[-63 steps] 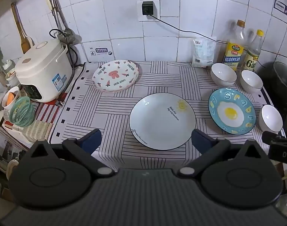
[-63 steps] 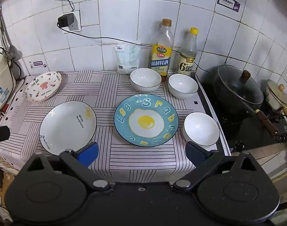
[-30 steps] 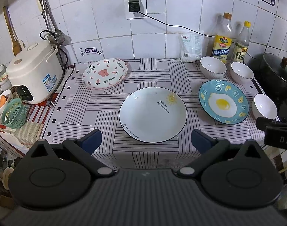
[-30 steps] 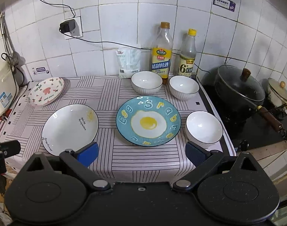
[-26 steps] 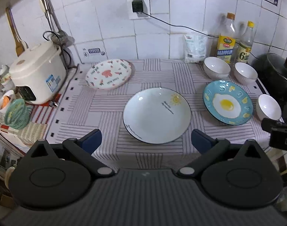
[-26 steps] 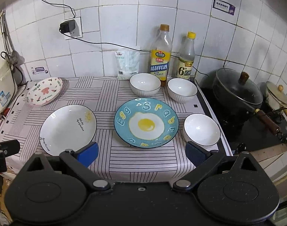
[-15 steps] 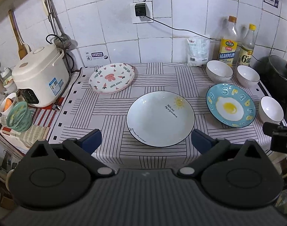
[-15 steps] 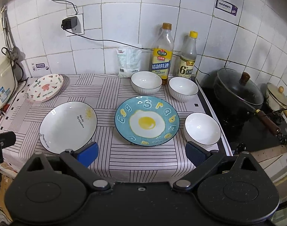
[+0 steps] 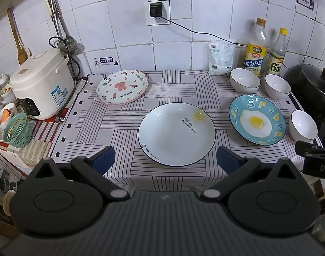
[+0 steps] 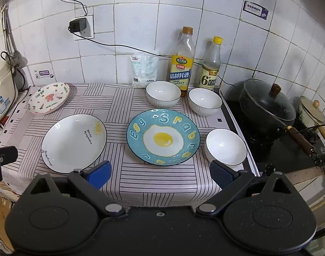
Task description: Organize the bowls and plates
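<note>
Left gripper (image 9: 165, 159) is spread wide with nothing between the blue pads (image 9: 103, 156), hovering off the near edge of the striped tablecloth (image 9: 124, 125). Dead ahead at 12 o'clock sits the white sun plate (image 9: 176, 134), flat on the cloth, just beyond the fingertips and not touched. At 11 o'clock, further back, the pink bear plate (image 9: 122, 86) lies apart from it; at 2 o'clock the blue egg plate (image 9: 257, 120), near the white one but not touching. Right gripper (image 10: 160, 173) is likewise released, jaws wide, empty, off the front edge of the cloth. Its 12 o'clock is the blue egg plate (image 10: 163, 137) — white sun plate (image 10: 74, 143) at 10 o'clock, pink bear plate (image 10: 49, 98) far back at 10–11 o'clock. Three white bowls, all upright and separate: near bowl (image 10: 226, 147) at 2 o'clock, just beside the egg plate's rim and just above the right pad (image 10: 221, 176); back-left bowl (image 10: 163, 93) at 12 o'clock behind the plate; back-right bowl (image 10: 205, 102) at 1 o'clock, beside it. Nothing is stacked. Behind the bowls, against the tiled wall — cooking wine bottle (image 10: 181, 64), vinegar bottle (image 10: 210, 64), white pouch (image 10: 143, 69). At 3 o'clock of the cloth a dark lidded pot (image 10: 269, 106) on the stove. In the left view, rice cooker (image 9: 42, 83) at 10 o'clock off the cloth, green basket (image 9: 17, 130) at 9 o'clock below it.
</note>
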Demonstrator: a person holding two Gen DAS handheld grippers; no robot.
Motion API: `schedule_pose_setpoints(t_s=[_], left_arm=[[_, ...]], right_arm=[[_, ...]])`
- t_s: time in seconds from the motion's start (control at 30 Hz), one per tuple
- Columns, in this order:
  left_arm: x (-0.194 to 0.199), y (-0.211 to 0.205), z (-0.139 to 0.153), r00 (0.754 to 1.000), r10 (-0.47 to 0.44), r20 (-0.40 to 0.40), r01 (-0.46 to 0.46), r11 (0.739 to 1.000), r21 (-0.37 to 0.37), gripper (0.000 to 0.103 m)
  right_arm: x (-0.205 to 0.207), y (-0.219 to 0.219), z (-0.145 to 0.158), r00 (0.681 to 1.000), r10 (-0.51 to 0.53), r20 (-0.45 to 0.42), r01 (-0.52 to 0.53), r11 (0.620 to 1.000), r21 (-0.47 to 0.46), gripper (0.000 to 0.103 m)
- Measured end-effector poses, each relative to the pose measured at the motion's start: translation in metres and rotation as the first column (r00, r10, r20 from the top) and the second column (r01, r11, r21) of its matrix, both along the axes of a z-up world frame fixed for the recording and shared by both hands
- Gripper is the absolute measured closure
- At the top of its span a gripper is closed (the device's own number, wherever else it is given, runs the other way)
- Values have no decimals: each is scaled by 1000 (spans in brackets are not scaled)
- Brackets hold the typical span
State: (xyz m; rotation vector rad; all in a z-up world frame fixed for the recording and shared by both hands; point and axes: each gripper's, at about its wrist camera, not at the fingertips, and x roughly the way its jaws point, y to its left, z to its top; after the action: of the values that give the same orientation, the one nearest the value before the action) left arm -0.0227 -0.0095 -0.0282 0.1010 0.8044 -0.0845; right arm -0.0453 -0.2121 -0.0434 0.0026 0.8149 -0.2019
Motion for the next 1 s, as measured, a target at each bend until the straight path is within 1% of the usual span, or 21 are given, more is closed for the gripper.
schedule_pose_setpoints(t_s=[0.1, 0.23, 0.3, 0.37, 0.47, 0.67, 0.77, 0.83, 0.9, 0.93, 1.0], left_arm=[[2, 1, -1, 1000, 12, -12, -12, 1000, -26, 0], [6, 10, -2, 999, 35, -41, -40, 991, -125, 0], [7, 13, -4, 998, 50, -44, -55, 988, -145, 0], [7, 13, -4, 998, 50, -38, -55, 989, -137, 0], [8, 11, -4, 999, 33, -29, -36, 993, -110, 0], [12, 10, -3, 999, 20, -34, -23, 995, -93, 0], [16, 18, 3, 999, 35, -24, -37, 993, -115, 0], [21, 26, 8, 999, 38, -19, -40, 989, -142, 0], [29, 32, 11, 999, 37, -26, -41, 988, -146, 1], [34, 35, 12, 999, 36, -30, -40, 989, -145, 2], [42, 41, 13, 998, 45, -39, -50, 988, -148, 3]], right_arm=[[0, 1, -1, 1000, 3, -3, -3, 1000, -2, 3], [2, 3, 1, 1000, 16, -5, -16, 1000, -10, 3], [2, 3, 3, 1000, 20, -8, -20, 1000, -4, 3], [3, 3, 5, 1000, 16, -9, -16, 1000, 11, 3], [3, 4, 6, 1000, 17, -3, -17, 1000, -6, 3], [7, 6, 5, 1000, 27, -14, -27, 1000, 4, 3], [9, 7, 4, 999, 41, -11, -41, 999, 0, 3], [8, 8, 5, 998, 64, 8, -64, 998, 8, 3], [7, 6, 8, 994, 87, 59, -90, 995, 45, 3], [6, 6, 9, 990, 110, 90, -116, 992, 58, 3], [6, 7, 11, 968, 189, 167, -201, 978, 57, 3]])
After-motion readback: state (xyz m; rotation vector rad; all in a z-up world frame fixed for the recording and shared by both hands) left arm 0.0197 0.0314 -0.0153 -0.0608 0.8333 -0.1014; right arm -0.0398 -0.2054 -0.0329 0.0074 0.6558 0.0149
